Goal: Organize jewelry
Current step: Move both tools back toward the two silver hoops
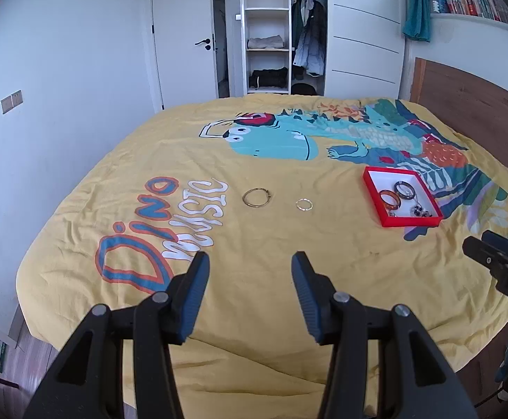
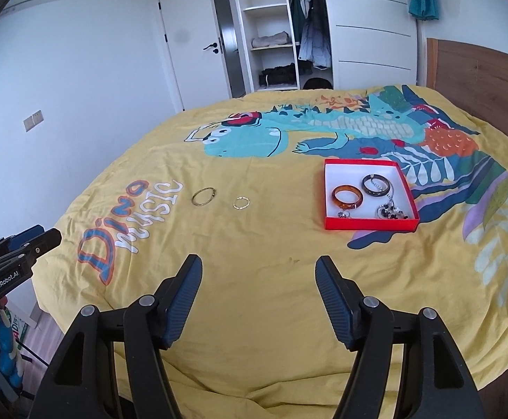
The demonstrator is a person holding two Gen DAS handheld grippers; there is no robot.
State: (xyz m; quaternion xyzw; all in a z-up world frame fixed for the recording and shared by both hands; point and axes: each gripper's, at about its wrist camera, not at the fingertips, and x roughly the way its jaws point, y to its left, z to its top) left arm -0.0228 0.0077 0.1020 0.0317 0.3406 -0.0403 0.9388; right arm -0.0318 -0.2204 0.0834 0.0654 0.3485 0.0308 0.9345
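Note:
A red box with a white inside [image 1: 374, 193] [image 2: 370, 225] lies on the yellow bedspread. It holds an amber bangle [image 1: 389, 199] [image 2: 347, 197], a dark bangle [image 1: 404, 189] [image 2: 376, 184] and beaded pieces [image 2: 391, 212]. A gold bangle [image 1: 257, 197] [image 2: 203, 196] and a smaller thin ring [image 1: 304, 205] [image 2: 241, 202] lie loose on the bedspread, left of the box. My left gripper [image 1: 250, 265] is open and empty, short of the two rings. My right gripper [image 2: 259, 269] is open and empty, short of the box. Each gripper shows at the edge of the other's view.
The bedspread [image 1: 219, 251] has a dinosaur print and "Dino music" lettering. A wooden headboard [image 1: 470, 97] stands at the right. An open wardrobe [image 1: 281, 28] and a white door [image 1: 184, 42] stand beyond the bed's far edge. The floor drops away at the left.

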